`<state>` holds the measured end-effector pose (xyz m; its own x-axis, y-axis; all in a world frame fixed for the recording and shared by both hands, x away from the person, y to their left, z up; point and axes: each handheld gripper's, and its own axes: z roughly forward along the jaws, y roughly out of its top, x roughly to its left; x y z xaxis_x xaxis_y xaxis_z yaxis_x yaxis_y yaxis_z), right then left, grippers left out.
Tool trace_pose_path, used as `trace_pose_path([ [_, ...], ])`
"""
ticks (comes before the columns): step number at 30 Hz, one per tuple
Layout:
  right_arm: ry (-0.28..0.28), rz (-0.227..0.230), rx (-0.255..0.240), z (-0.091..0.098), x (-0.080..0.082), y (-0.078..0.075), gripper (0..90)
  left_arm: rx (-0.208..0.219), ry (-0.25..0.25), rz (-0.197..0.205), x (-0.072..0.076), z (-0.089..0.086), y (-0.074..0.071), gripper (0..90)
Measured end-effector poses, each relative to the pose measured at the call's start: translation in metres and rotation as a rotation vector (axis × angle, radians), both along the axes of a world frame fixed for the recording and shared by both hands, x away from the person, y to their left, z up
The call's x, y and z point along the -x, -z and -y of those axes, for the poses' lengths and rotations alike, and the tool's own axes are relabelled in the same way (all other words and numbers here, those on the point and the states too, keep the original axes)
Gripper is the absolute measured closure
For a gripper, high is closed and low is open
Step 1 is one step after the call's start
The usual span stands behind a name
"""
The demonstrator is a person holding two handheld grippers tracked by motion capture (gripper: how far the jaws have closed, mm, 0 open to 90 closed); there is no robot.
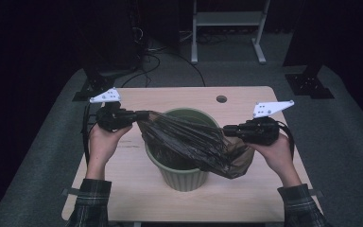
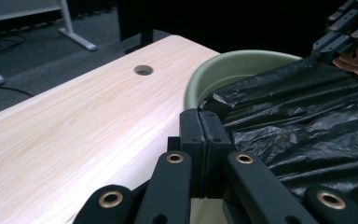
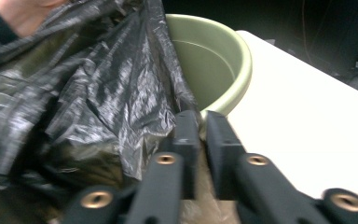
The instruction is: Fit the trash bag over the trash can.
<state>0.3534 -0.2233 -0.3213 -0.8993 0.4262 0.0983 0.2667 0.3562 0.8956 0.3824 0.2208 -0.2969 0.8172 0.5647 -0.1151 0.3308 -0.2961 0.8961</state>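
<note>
High view: a green ribbed bin (image 1: 184, 175) is seen standing on a pale wooden table (image 1: 123, 189), roughly at its middle, and a black plastic bag (image 1: 189, 142) is stretched across the bin's open mouth, above the rim. The bag is held at both ends. At its left end it is pinched by the left gripper (image 1: 144, 115), which is carried in the person's left hand (image 1: 101, 142); at its right end it is pinched by the right gripper (image 1: 227, 130), carried in the right hand (image 1: 276, 153). A loose fold of the bag is seen hanging down over the bin's near right side. A round cable hole (image 1: 221, 99) is cut in the table's far edge, behind the bin.

In the left gripper view, the two black jaws are seen pressed flat together with the crinkled edge of the bag (image 2: 303, 121) caught between them (no gap is visible), and the bin's rim (image 2: 223, 65) curves just beyond them. The other gripper (image 2: 345, 32) is seen far off at the top right, at the bag's opposite end.

In the right gripper view, the jaws are drawn close on a thin edge of the bag (image 3: 102, 102), with a narrow slit left between the pads. The bin (image 3: 214, 60) lies just behind, its inside bare, and the bag is draped over its near rim.
</note>
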Motion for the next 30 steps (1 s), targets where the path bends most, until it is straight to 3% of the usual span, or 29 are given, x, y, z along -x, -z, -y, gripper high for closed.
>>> trace_pose_path([
  [5,0.068,0.025,-0.007,-0.009,-0.015,0.0,90.0,0.017,-0.046,-0.01,-0.002,-0.012,0.008,89.6],
  [14,0.173,0.031,0.017,-0.024,-0.045,0.007,90.0,-0.014,-0.095,-0.043,-0.009,-0.017,0.027,89.8],
  [28,0.19,-0.014,0.051,-0.043,-0.062,0.026,90.0,-0.068,-0.118,-0.104,-0.014,-0.016,0.05,89.8],
  [30,0.194,-0.022,0.071,-0.043,-0.062,0.029,90.0,-0.105,-0.131,-0.115,-0.014,-0.015,0.055,89.8],
])
